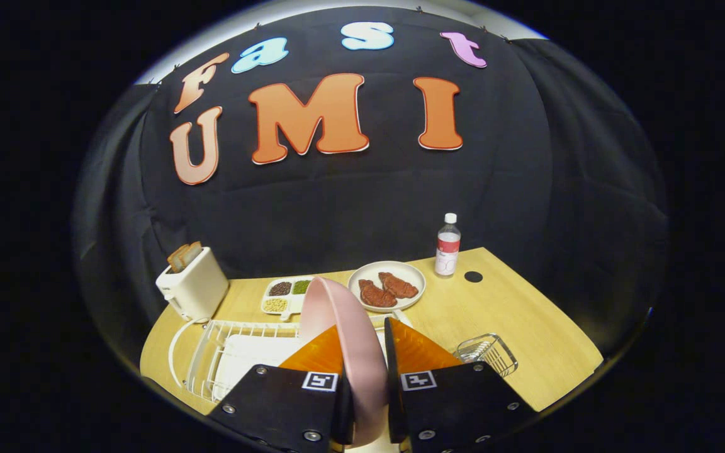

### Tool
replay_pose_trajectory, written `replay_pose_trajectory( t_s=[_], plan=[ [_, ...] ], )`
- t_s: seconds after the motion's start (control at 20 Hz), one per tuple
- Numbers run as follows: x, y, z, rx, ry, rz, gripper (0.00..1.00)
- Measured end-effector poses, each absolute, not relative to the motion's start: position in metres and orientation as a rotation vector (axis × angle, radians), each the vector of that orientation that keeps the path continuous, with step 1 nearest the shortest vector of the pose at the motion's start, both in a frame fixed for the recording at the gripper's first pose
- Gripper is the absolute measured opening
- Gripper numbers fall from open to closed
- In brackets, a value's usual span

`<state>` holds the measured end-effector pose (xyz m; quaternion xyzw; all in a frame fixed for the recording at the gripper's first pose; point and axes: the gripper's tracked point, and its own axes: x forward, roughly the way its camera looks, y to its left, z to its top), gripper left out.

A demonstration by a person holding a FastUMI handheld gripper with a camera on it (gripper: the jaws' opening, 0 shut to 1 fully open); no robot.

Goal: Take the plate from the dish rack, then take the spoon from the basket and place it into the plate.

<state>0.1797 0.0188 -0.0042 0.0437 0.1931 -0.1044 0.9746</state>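
Gripper view: a fisheye camera riding on the tongs (pixel 365 340) looks forward along their two fingers, which close on a pink plate (pixel 345 340) held edge-on very near the lens. The camera sits above the near edge of the tabletop (pixel 513 302) and faces slightly downward across it toward the booth's black cloth wall (pixel 362 201). The dish rack (pixel 211 346) lies close below; the toaster (pixel 194 286) and bottle (pixel 447 245) stand farther off.
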Motion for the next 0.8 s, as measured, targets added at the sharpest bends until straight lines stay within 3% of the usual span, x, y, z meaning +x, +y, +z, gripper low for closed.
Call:
replay_pose_trajectory(
  t_s=[0.4,0.8],
  plan=[
    [0.106,0.063,-0.026,0.182,0.398,-0.094,0.22],
    [0.032,0.093,-0.092,0.35,0.478,-0.01,0.22]
  ],
)
